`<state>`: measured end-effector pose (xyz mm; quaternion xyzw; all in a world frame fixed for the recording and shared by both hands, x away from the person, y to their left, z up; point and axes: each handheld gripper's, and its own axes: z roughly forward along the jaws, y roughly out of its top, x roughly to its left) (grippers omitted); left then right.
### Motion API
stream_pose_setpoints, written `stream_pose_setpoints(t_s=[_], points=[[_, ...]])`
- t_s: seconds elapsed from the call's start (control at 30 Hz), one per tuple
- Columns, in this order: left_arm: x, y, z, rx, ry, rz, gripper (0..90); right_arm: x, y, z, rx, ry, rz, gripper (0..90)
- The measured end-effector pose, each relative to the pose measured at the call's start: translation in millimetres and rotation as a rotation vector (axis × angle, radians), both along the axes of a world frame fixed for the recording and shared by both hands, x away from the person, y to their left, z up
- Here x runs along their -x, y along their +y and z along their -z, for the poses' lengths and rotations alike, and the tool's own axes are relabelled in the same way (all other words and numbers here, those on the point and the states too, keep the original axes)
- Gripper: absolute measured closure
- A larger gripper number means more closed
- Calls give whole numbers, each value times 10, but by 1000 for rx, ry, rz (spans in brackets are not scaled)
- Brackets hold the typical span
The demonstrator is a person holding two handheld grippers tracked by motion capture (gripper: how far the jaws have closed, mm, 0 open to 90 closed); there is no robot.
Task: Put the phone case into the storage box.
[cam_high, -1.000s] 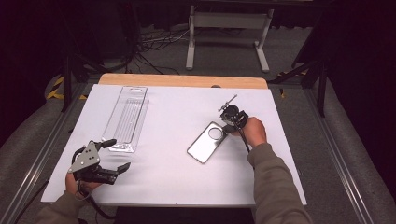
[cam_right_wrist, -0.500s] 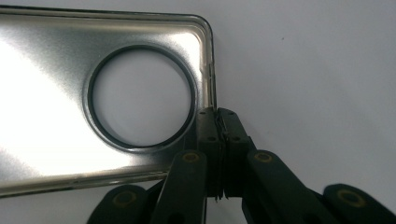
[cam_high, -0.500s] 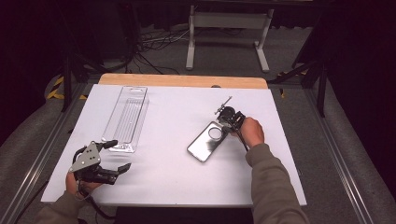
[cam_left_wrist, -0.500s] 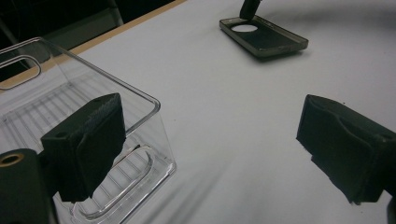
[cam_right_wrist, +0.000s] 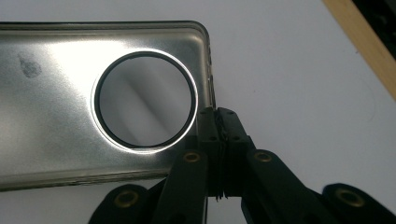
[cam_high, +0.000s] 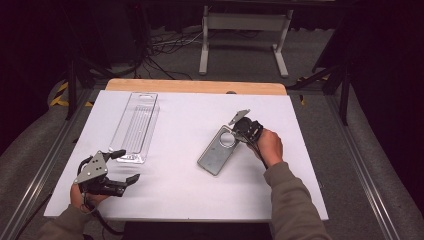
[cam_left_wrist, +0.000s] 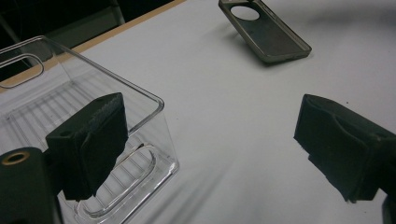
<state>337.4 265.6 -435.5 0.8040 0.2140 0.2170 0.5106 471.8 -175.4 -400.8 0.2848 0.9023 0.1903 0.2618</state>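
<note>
Because the right claw (cam_right_wrist: 218, 122) pinches only the thin rim of the case (cam_right_wrist: 56, 102) beside its round hole, the case could slip or flex out when lifted. The left claw (cam_left_wrist: 205, 154) gapes empty, the tray (cam_left_wrist: 70, 116) behind one jaw. No writing is legible.

High view fixed above the person's side, facing forward and down on the whole white surface (cam_high: 190, 115), left gripper view low, looking across at the phone case (cam_left_wrist: 264, 29), right gripper view close over that same case (cam_right_wrist: 56, 102)
</note>
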Motion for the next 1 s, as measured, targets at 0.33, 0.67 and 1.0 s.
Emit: stream_pose_setpoints(t_s=[0.33, 0.67, 1.0], points=[[-7, 13, -15, -1, 1, -15, 112, 275, -2, -234, -75, -172, -32, 893], [-5, 18, -29, 5, -8, -26, 123, 568, 27, -344, -133, -314, -53, 893], [-14, 17, -82, 39, -8, -54, 92, 825, 136, -390, -152, -392, -101, 894]])
